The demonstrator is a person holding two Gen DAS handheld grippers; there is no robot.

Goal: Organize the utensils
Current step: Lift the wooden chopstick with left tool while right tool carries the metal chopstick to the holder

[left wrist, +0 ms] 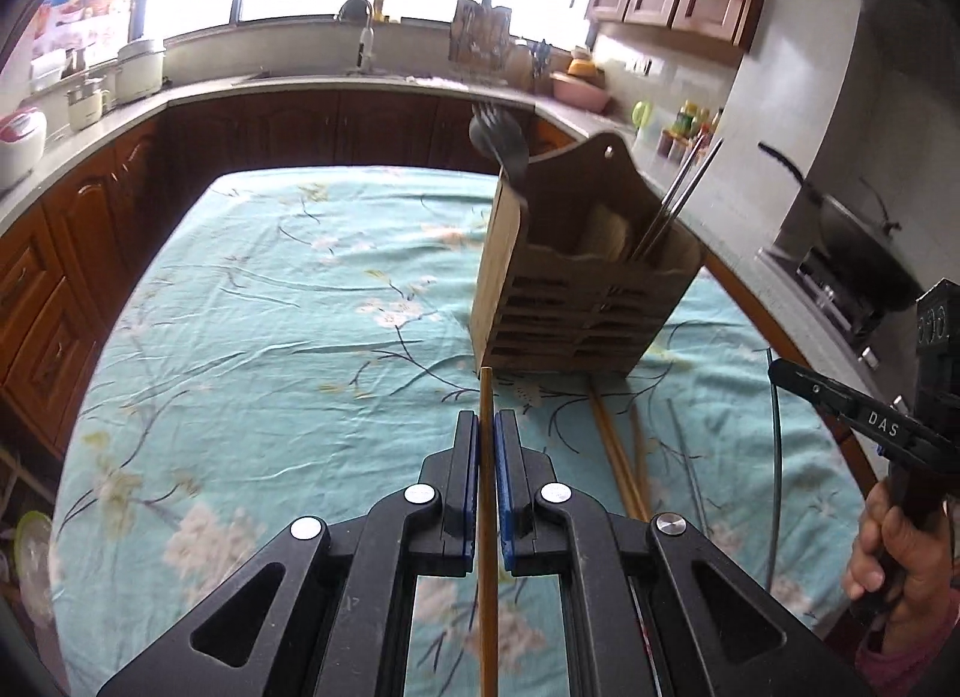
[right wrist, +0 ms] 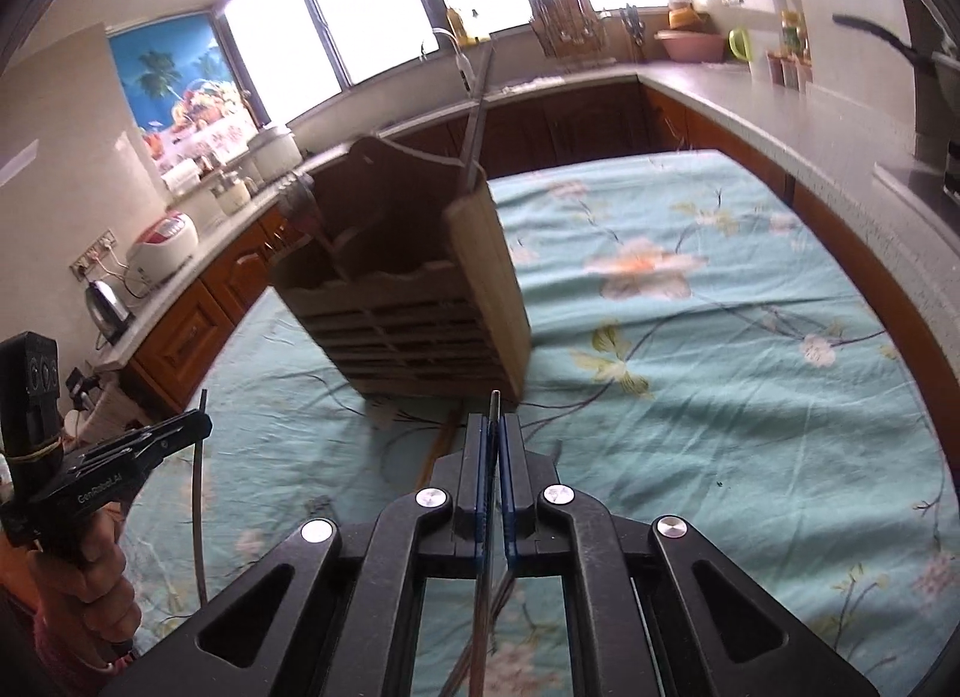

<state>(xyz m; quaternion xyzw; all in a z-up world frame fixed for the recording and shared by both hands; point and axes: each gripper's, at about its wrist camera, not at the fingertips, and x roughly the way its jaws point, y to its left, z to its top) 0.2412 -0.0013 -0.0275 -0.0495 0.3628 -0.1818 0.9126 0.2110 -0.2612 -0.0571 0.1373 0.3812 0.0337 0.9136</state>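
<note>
Left wrist view: left gripper (left wrist: 487,439) clamped on a wooden chopstick (left wrist: 487,517); right gripper (right wrist: 493,445) pinching a metal chopstick (right wrist: 492,406). Already in the wooden utensil holder (left wrist: 576,301): metal chopsticks (left wrist: 678,199), spoon and fork (left wrist: 498,132). Still loose on the floral tablecloth (left wrist: 270,307): wooden chopsticks (left wrist: 618,457). Roughly halfway, by judgement.

A slatted wooden utensil caddy (left wrist: 585,277) is standing on the floral teal tablecloth (left wrist: 270,307), toward its right edge. Metal chopsticks (left wrist: 675,199) are leaning in its right compartment, a dark fork (left wrist: 495,132) in its left. Bamboo chopsticks (left wrist: 618,451) are lying before it.
</note>
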